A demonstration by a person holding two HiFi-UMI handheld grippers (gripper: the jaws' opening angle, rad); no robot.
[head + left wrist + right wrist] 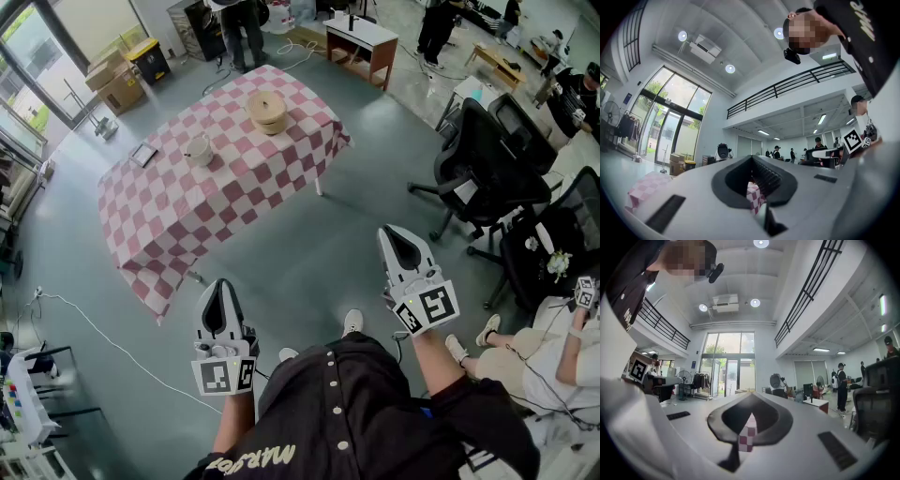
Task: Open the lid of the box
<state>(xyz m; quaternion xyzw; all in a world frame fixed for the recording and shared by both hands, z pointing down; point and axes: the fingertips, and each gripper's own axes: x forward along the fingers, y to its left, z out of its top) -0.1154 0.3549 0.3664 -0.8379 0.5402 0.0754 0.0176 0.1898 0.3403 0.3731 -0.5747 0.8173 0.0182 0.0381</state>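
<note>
The box (267,111) is a round, tan, lidded container on a table with a red-and-white checked cloth (187,220), far ahead of me in the head view. Both grippers hang over bare floor, well short of the table. My left gripper (219,287) is at the lower left and my right gripper (395,231) at the lower right; each has its jaws together and nothing in them. In the left gripper view the left gripper (752,157) shows only a strip of checked cloth (753,197) through its hollow. The right gripper (752,394) frames the cloth (747,438) the same way.
A white mug (198,150) and a small flat device (142,155) also lie on the table. Black office chairs (487,159) and a seated person (553,352) are to my right. A white cable (103,337) runs across the floor at left. Cardboard boxes (112,80) and a white side table (361,39) stand beyond.
</note>
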